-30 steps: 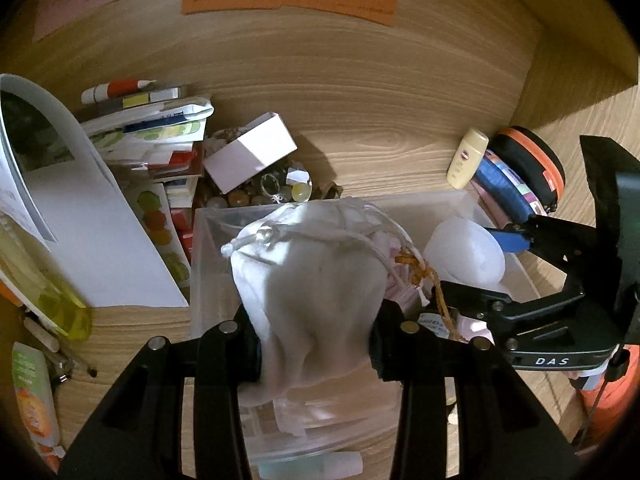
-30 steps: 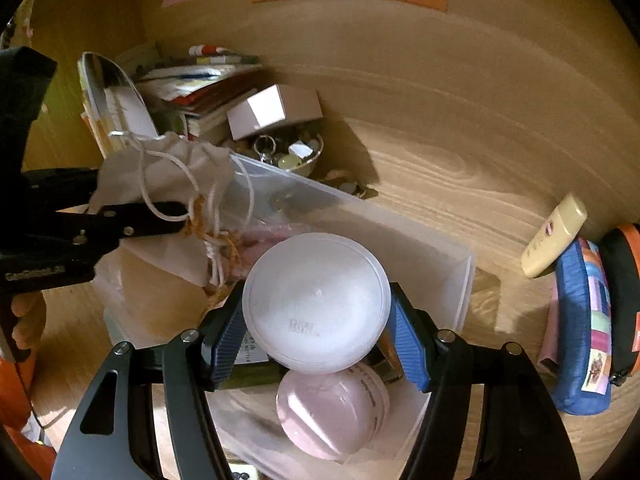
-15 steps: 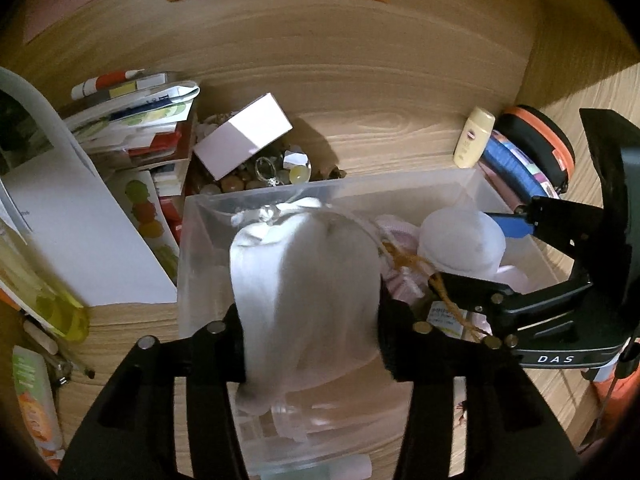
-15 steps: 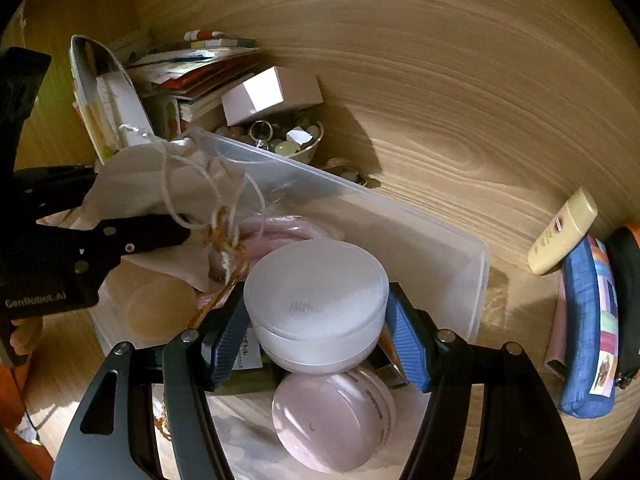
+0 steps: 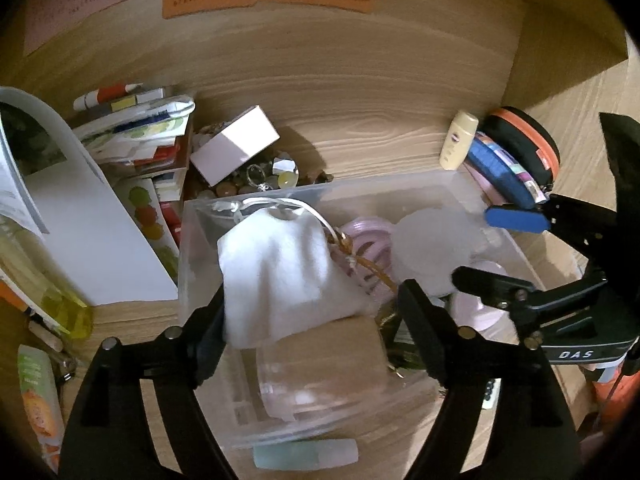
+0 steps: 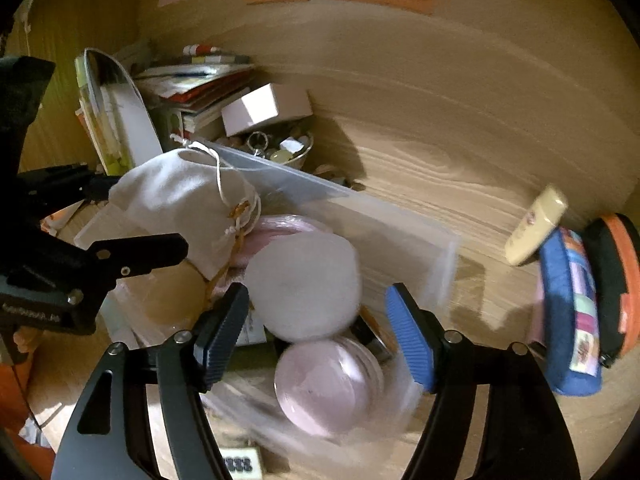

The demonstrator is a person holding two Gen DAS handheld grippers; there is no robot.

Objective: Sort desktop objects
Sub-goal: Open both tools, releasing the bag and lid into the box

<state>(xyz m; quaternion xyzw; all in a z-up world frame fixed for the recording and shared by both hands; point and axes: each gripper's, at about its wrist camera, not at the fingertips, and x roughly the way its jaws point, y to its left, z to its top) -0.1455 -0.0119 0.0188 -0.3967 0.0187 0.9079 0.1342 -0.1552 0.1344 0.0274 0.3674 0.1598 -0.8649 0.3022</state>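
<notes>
Wooden desktop (image 5: 380, 92) fills both views, with a clear plastic bin (image 5: 192, 264) at centre. Angled down over it, the left gripper (image 5: 312, 312) is spreading its jaws; the white drawstring pouch (image 5: 280, 272) lies against its left finger only, sagging into the bin. At lower centre of the right view, the right gripper (image 6: 316, 320) is also opening, pads clear of the blurred white round jar (image 6: 304, 284), above a pink lidded jar (image 6: 328, 388).

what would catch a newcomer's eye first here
Likely the white drawstring pouch lying in the clear plastic bin, between the opening jaws of the left gripper. Beside it, a round white jar sits between the right gripper's opening blue pads, above a pink lid.
</notes>
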